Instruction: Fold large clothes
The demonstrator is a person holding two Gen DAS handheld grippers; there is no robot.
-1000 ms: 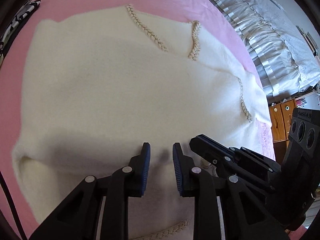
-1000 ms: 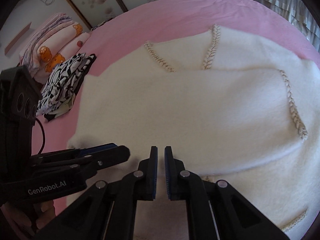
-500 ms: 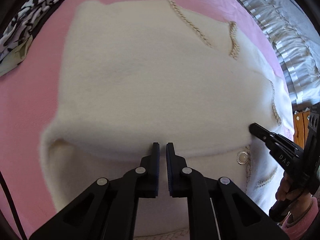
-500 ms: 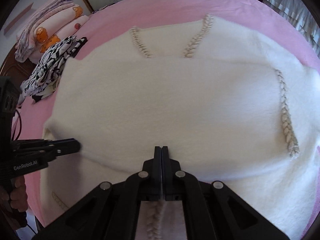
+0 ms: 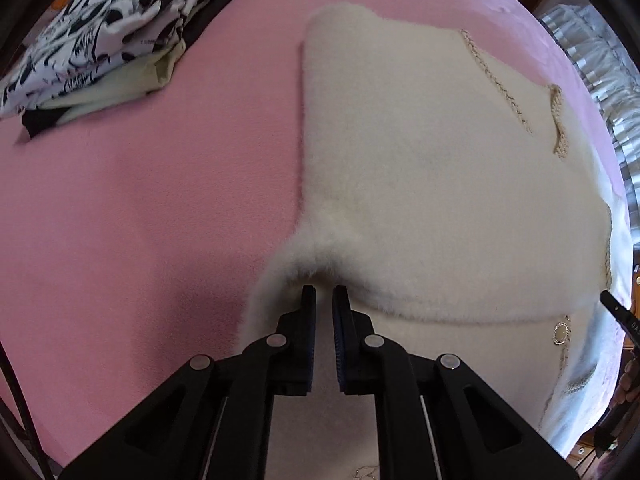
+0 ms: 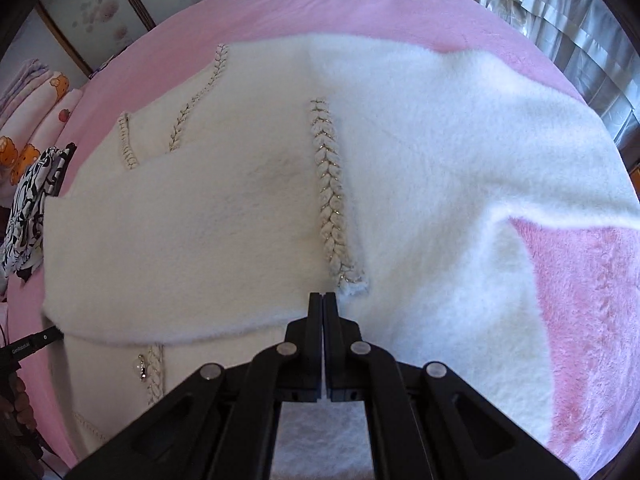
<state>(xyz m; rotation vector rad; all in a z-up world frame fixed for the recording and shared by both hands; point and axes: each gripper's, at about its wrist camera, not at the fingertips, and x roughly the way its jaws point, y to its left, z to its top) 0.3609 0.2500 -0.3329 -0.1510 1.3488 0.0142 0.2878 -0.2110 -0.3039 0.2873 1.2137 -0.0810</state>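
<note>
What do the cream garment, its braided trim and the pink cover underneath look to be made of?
Cream garment: fuzzy fleece or faux fur, likely; matte, with hazy edges. Braided trim: plaited cord, seemingly with metallic thread; tiny glints. Pink cover: soft plush fabric; short matte nap, tufted in the right wrist view.

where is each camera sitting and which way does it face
Left wrist: on the left claw, looking steeply down at the coat's fold edge on the pink blanket; shows its own fingers, plus the other claw's tip at right.
Right wrist: on the right claw, facing down at the braid trim; own fingers, a hand lower left.
Shared: coat, blanket, patterned pile.
</note>
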